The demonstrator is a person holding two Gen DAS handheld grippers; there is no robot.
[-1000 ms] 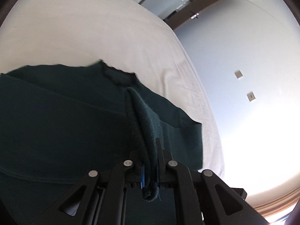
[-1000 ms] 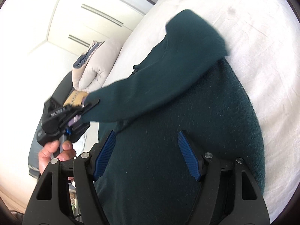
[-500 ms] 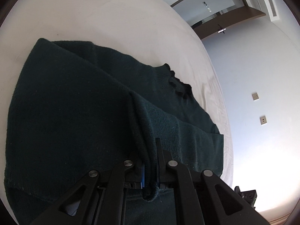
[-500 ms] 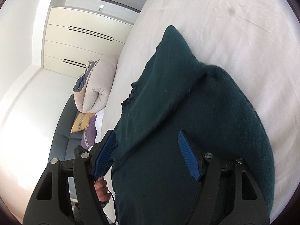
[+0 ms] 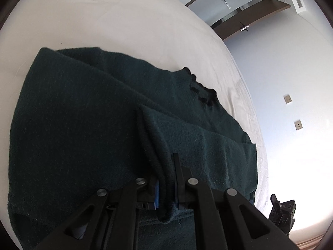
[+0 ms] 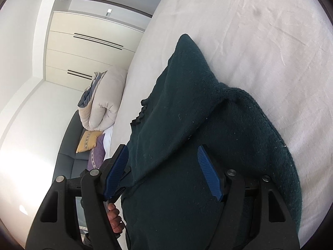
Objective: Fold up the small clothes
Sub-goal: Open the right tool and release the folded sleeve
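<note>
Bare white bed sheet lies open beyond and to the side of the dark green knitted sweater, with nothing on it. At the bed's far edge, a rolled beige duvet and yellow cushion crowd the grey sofa.

We see a white bed beyond the jaws, cream wardrobes up left (sunlit), a grey sofa with cushions.
</note>
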